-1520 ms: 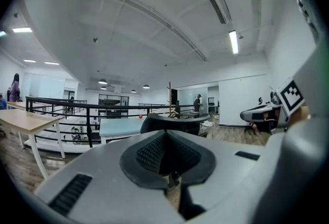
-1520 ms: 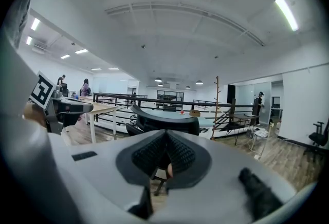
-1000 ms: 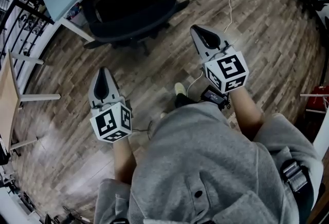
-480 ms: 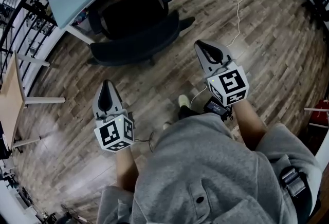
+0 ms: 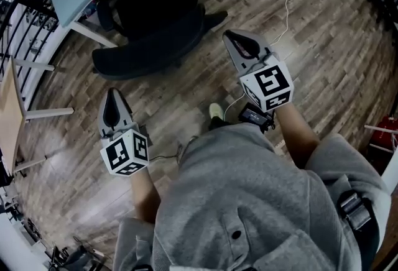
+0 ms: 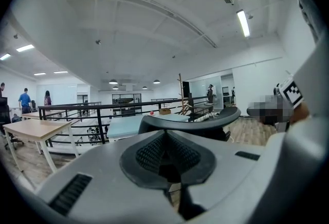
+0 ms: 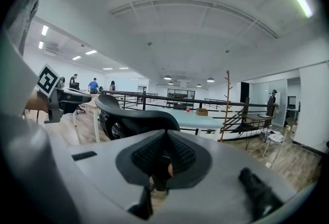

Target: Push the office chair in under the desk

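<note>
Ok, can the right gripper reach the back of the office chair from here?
Probably yes. Only wooden floor lies between the right gripper and the backrest of the office chair, which faces it; the white cable runs off to the side.

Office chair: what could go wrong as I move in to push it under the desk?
An armrest of the office chair sits close to a white desk leg; an off-centre push could swivel it into that. The left gripper and right gripper have shut fingers; narrow tips may slip off the curved backrest. A white cable crosses the floor nearby; feet could snag it.
</note>
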Available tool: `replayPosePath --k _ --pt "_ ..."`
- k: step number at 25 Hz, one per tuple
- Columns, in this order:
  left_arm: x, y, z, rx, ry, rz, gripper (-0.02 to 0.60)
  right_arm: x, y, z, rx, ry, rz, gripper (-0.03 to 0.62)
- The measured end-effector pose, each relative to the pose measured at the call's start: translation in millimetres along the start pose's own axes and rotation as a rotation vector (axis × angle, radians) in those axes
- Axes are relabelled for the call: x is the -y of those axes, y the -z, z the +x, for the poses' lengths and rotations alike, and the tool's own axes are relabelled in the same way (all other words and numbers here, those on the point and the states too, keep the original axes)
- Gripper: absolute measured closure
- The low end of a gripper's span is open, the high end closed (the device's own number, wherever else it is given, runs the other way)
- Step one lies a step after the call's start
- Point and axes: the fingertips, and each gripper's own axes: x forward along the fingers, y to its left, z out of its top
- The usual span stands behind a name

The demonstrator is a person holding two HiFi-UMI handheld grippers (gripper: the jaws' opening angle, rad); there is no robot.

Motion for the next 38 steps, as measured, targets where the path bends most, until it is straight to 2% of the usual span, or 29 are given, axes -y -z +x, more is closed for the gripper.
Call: replayPosePath --k 15,25,38 --pt "-29.8 5.9 3.3 -0.019 -0.032 -0.003 0.555 -7.0 -3.4 23.7 -0.019 -0.023 -0.036 0.563" --pt "-64.4 11.1 27.9 -0.024 0.0 -0.016 0.555 -18.6 -7.5 45.5 -0.069 -0.002 -0.121 0.563" --pt "-96.8 18.6 71.5 -0.026 0.074 -0.019 0.555 -18.7 -6.6 65.4 -0.113 0.067 -0.131 0.563"
